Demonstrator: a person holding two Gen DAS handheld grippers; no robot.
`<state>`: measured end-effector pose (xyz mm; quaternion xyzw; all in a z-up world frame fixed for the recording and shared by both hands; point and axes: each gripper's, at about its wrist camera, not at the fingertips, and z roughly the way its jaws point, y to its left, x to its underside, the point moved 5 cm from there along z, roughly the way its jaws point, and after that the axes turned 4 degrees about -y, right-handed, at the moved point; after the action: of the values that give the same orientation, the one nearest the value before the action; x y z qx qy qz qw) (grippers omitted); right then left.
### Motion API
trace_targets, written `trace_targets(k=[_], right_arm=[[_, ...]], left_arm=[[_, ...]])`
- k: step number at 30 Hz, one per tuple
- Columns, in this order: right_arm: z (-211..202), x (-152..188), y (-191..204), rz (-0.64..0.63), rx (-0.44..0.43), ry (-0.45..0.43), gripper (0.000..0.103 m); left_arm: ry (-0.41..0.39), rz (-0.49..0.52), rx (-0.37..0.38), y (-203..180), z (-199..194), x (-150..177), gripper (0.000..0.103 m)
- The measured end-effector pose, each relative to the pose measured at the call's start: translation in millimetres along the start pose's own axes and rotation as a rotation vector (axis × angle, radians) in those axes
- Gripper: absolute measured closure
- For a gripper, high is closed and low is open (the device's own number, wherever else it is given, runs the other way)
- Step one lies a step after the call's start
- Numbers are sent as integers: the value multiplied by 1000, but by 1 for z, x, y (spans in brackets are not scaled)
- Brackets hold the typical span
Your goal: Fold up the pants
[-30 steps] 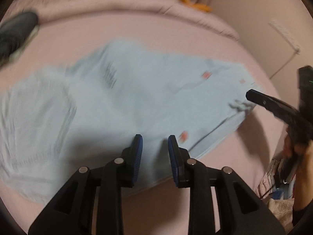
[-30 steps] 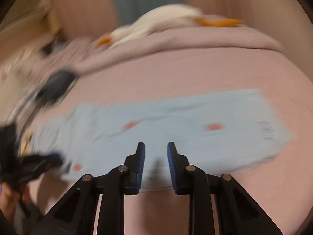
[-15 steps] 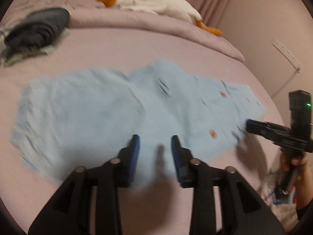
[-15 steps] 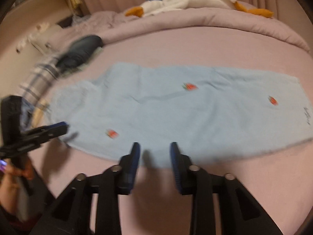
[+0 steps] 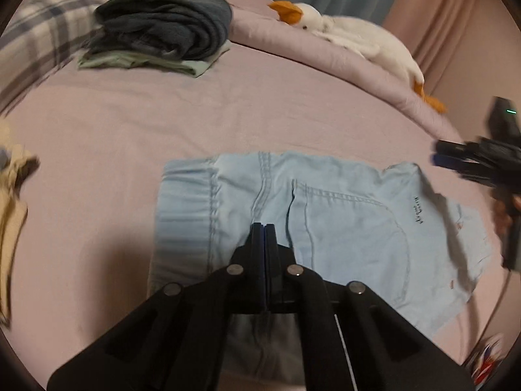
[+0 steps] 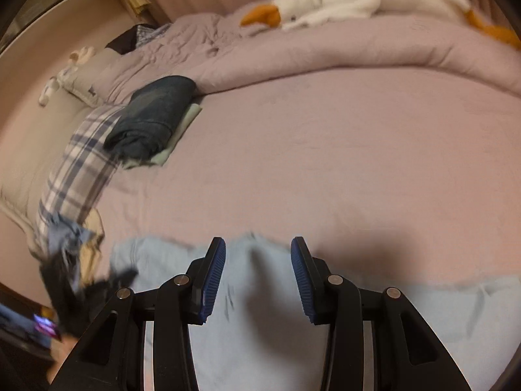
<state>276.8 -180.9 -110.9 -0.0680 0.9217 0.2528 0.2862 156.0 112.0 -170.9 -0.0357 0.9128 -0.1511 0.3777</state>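
Light blue pants (image 5: 351, 228) lie flat on the pink bed sheet (image 5: 162, 114), elastic waistband to the left and a back pocket showing in the left wrist view. My left gripper (image 5: 264, 226) is shut, its tips low over the cloth beside the centre seam. No fabric shows between its pads, and I cannot tell if any is pinched. My right gripper (image 6: 258, 244) is open above the far edge of the pants (image 6: 260, 342), holding nothing. The right gripper (image 5: 456, 156) also shows blurred at the right edge of the left wrist view, in a hand.
A folded dark garment on a green one (image 5: 162, 26) sits toward the back left of the bed. A white goose plush (image 5: 358, 42) lies on the rolled duvet behind. Plaid cloth (image 6: 78, 169) and beige cloth (image 5: 9, 211) lie along the left side.
My left gripper has gone from open to shut and now sits close over the waistband end. My right gripper's jaws have widened, and it has moved along the pants.
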Motion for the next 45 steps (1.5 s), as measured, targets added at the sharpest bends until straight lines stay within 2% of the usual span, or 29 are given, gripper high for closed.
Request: trace_targets(k=[1,4,6,9,11,12,13,14,15,19,21,23,25,27,28,30,33,36,39,41,42,44,45], right_arm=[[-3,7,-5,20,-20,29,61],[23,10,-10,91,-72,180,61],[34,17,-8,61,-61,261,61],[47,32,4,40,-143,392,61],[48,38,21,-40,-156,419,62],[45,39,30,-99,-147,407,77],[38,40,43,-181,-134,372,88],[37,38,51,-214,-131,349,92],[32,37,56,-235,-137,318,94],[43,40,51,-246,-41,278,96],[50,38,48,-301,74,226,97],[56,38,38,-240,105,226,96],[48,35,26,-212,200,174,96],[20,30,15,-221,329,74,96],[4,29,15,-223,342,32,96],[-33,38,21,-206,279,-35,96],[-62,83,52,-270,157,-19,96],[-63,147,79,-426,124,74,96],[-46,219,85,-459,116,262,96],[-59,239,97,-555,164,165,96],[-65,244,99,-551,168,165,96],[-76,243,97,-468,143,176,96],[-86,238,98,-429,126,156,96]], left_arm=[[-9,-3,1,0,-2,4,99],[-27,3,6,-5,-2,10,99],[-26,6,13,-3,-4,10,99],[-28,37,2,-5,-3,10,99],[-34,54,-7,-5,0,9,99],[-36,55,-6,-4,1,9,99],[-38,54,-5,-4,1,9,99],[-41,52,-6,-3,1,9,99],[-42,54,-9,-3,2,8,99],[-49,75,-34,-5,2,9,99],[-53,84,-43,-7,1,11,99],[-53,86,-44,-6,1,10,99],[-49,98,-53,-6,0,11,99],[-49,135,-81,-10,-3,12,99],[-51,155,-95,-12,-5,15,99],[-55,195,-128,-16,-8,20,99],[-32,202,-135,-13,-14,28,99],[-1,179,-106,-8,-19,33,99],[25,102,-65,2,-27,36,99],[28,96,-60,3,-35,38,99],[33,107,-73,1,-39,38,99],[28,149,-117,-10,-49,34,100],[8,172,-129,-17,-55,32,95]])
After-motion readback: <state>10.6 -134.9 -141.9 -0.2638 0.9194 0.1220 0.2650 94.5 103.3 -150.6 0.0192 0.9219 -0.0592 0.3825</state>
